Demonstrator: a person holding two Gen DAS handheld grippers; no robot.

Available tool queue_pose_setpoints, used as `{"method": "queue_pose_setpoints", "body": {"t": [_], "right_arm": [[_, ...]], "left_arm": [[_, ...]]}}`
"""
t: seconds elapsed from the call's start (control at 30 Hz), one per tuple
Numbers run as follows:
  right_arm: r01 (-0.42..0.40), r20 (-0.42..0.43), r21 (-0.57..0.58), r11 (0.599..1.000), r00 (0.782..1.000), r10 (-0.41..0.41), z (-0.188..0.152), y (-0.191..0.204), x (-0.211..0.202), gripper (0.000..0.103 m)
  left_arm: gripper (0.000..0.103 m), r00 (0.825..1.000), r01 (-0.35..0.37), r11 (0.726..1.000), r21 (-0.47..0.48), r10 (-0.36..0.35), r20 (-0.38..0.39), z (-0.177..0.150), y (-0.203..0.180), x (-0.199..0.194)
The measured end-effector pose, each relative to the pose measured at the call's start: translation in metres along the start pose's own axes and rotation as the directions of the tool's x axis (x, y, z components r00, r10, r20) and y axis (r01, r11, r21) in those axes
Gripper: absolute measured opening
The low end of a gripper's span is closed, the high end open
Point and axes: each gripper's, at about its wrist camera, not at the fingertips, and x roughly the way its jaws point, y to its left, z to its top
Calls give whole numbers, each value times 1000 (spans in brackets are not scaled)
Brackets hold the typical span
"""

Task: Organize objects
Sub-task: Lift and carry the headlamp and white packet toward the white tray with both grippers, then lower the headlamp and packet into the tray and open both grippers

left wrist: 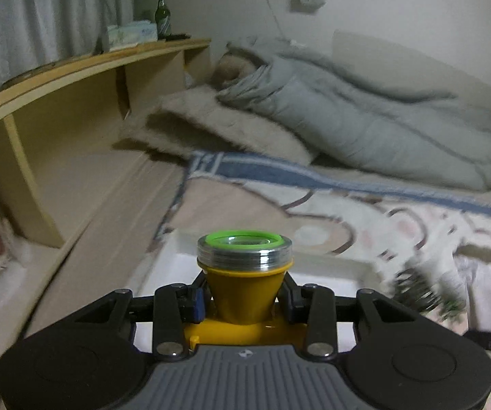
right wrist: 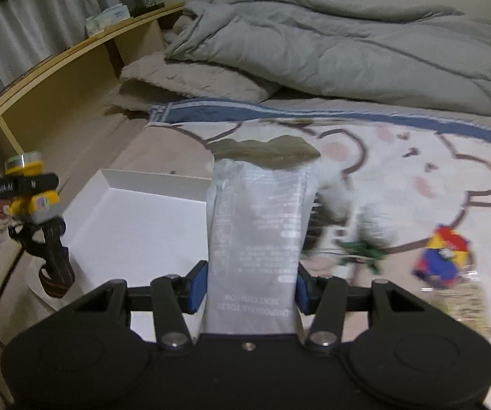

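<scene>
Over the bed, the left gripper [left wrist: 242,302] has its jaws clamped on a yellow magnifier [left wrist: 244,273] above the white tray [right wrist: 136,218], while the right gripper [right wrist: 250,288] clamps a grey seat-cushion packet [right wrist: 257,239] just right of it.

The room is a bedroom with dim, cool light. A plain pale wall [left wrist: 399,7] stands behind the bed. On the bed lie a crumpled grey quilt [right wrist: 331,44], a folded beige fluffy blanket [right wrist: 191,78] and a cream patterned bedspread with a blue border [right wrist: 416,157]. At the left runs a light wooden headboard shelf [left wrist: 74,68]. On it stand a green glass bottle [left wrist: 162,17] and a pale tissue pack [right wrist: 107,18]. Behind hangs a white pleated curtain [left wrist: 40,20].
</scene>
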Motion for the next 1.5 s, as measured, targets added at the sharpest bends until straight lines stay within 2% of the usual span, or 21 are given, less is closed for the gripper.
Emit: {"method": "queue_pose_setpoints", "body": {"t": [0.2,0.33,0.43,0.6,0.67,0.77,0.8,0.93,1.1,1.2,1.5], "right_arm": [[-56,-32,25,998,998,57,0,52,47,51],[-86,-67,45,995,994,88,-4,84,78,52],[-98,-97,47,994,990,102,-10,105,99,52],[-124,-161,100,987,977,139,-20,129,128,53],[-138,-187,119,983,969,159,-24,135,135,58],[-132,-207,152,980,965,162,-29,133,138,80],[-129,-216,157,979,963,162,-29,132,138,82],[-137,-228,162,977,958,172,-29,122,129,82],[-137,-206,156,978,964,168,-24,109,113,82],[-142,-193,156,978,966,171,-23,102,104,82],[-153,-154,121,981,973,171,-19,91,75,82]], "left_arm": [[41,995,-55,992,114,64,-75,-7,33,22],[41,983,-57,984,171,85,-164,-17,43,46],[41,970,-42,983,178,83,-230,-29,48,65],[42,946,-14,991,136,57,-321,-48,51,89],[42,943,-13,989,151,63,-327,-53,49,94],[43,936,-15,988,151,67,-346,-55,46,100],[44,933,-19,988,154,73,-352,-56,44,102],[62,936,-34,990,140,80,-341,-55,43,98],[68,943,-43,993,111,77,-323,-48,39,86],[68,945,-56,991,125,93,-313,-46,34,79],[68,951,-56,994,92,82,-299,-41,25,46]]}}
